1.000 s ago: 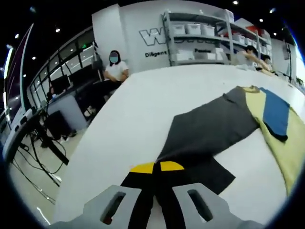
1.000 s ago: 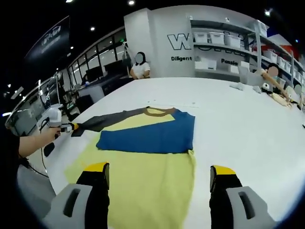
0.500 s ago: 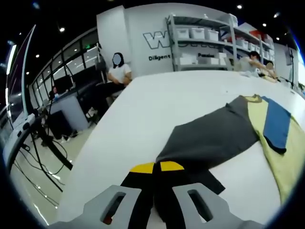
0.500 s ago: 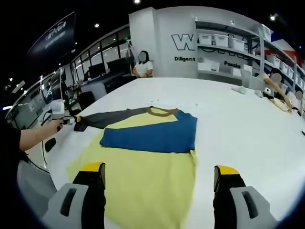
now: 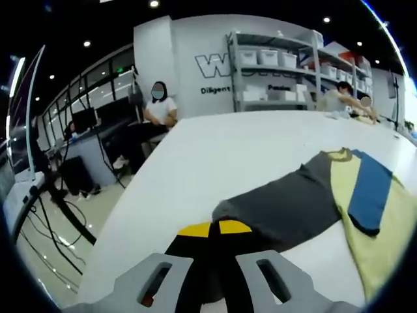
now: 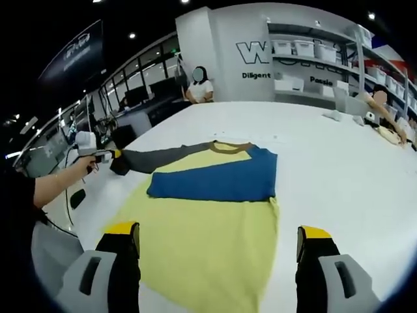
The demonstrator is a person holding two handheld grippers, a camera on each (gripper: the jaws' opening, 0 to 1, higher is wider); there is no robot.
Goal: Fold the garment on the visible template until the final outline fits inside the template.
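Observation:
A long-sleeved shirt lies flat on the white table [image 6: 339, 169]. Its body is yellow [image 6: 208, 241] and its collar brown [image 6: 229, 147]. The blue sleeve [image 6: 215, 182] is folded across the chest. The dark grey sleeve [image 5: 280, 205] stretches out to the side, seen as a thin strip [image 6: 163, 156] in the right gripper view. My left gripper [image 5: 214, 228] is shut on the grey sleeve's cuff, and a hand holds that gripper [image 6: 98, 155] at the table's left edge. My right gripper [image 6: 218, 235] hovers open over the shirt's hem with nothing between its fingers.
The table's left edge [image 5: 130, 215] drops to a floor with cables and desks [image 5: 85, 150]. A person [image 5: 159, 104] sits beyond the far end. Shelves with white bins [image 5: 280, 62] line the back wall. More people [image 6: 381, 107] work at the far right.
The left gripper has carried the grey cuff up and in toward the shirt, so the sleeve looks shorter and lifted. The right gripper stays open over the hem.

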